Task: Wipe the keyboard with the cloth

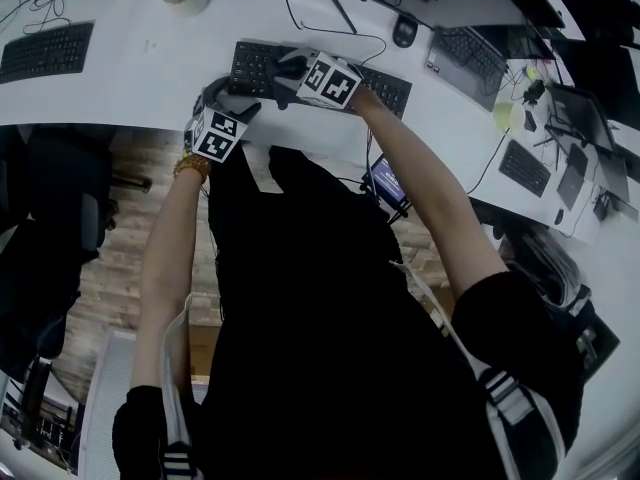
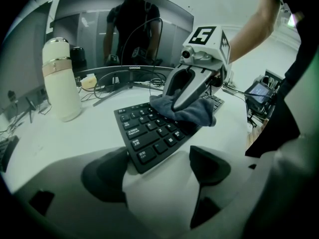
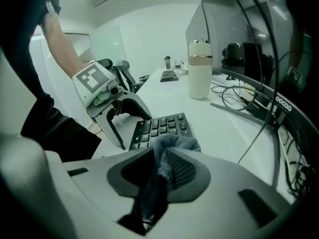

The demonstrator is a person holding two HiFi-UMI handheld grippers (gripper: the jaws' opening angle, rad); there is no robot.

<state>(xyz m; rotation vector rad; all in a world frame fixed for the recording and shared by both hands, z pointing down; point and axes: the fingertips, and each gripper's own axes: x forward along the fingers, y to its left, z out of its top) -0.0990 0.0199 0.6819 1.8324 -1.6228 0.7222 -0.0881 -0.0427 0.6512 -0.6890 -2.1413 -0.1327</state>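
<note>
The left claw (image 2: 157, 157) sits at the left end of the keyboard (image 2: 149, 131), near the edge of the white desk (image 2: 50, 138). Its jaws stand apart, with the keyboard's near left corner between them. The left pad lies just beside the keyboard's short edge, but whether either pad presses on it cannot be told.

The keyboard is black, flat and thin, with low keys bearing white legends. In the head view its long axis runs left to right along the desk's edge, and its right end dips slightly. From the left claw it stretches away and to the right.

To the right, the right claw (image 3: 160, 156) is clamped on a grey-blue cloth (image 3: 174, 143). The cloth is bunched between the pads, with a fold hanging below them. It rests crumpled on the keys left of the keyboard's middle, and the right claw slants down onto it. Behind the keyboard, a white bottle (image 2: 61, 78) stands upright on the desk.
</note>
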